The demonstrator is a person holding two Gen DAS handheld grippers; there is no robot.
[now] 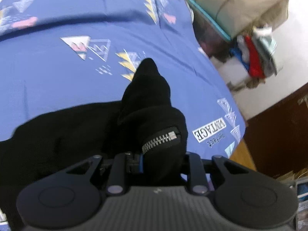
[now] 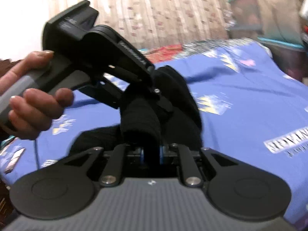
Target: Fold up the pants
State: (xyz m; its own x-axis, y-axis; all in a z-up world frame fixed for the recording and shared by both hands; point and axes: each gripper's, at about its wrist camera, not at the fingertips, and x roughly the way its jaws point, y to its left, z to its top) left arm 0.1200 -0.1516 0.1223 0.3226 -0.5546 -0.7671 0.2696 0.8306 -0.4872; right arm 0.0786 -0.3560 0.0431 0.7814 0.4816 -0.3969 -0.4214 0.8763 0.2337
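The black pants (image 1: 63, 132) lie on a blue patterned bedsheet (image 1: 57, 73). My left gripper (image 1: 154, 163) is shut on a bunched part of the pants with a silver zipper (image 1: 161, 138), lifted off the bed. My right gripper (image 2: 151, 154) is shut on a thick black fold of the pants (image 2: 140, 119). The left gripper (image 2: 154, 94), held by a hand (image 2: 32, 104), shows in the right wrist view just beyond that fold, clamped on the same bunch of cloth. Both sets of fingertips are hidden by the fabric.
The bedsheet (image 2: 250, 100) ends at the right, with white floor (image 1: 269, 96) and a wooden frame (image 1: 279, 134) below. A tan bundle on a teal box (image 1: 240, 9) and a pile of clothes (image 1: 256, 57) stand past the bed. A curtain (image 2: 154, 15) hangs behind.
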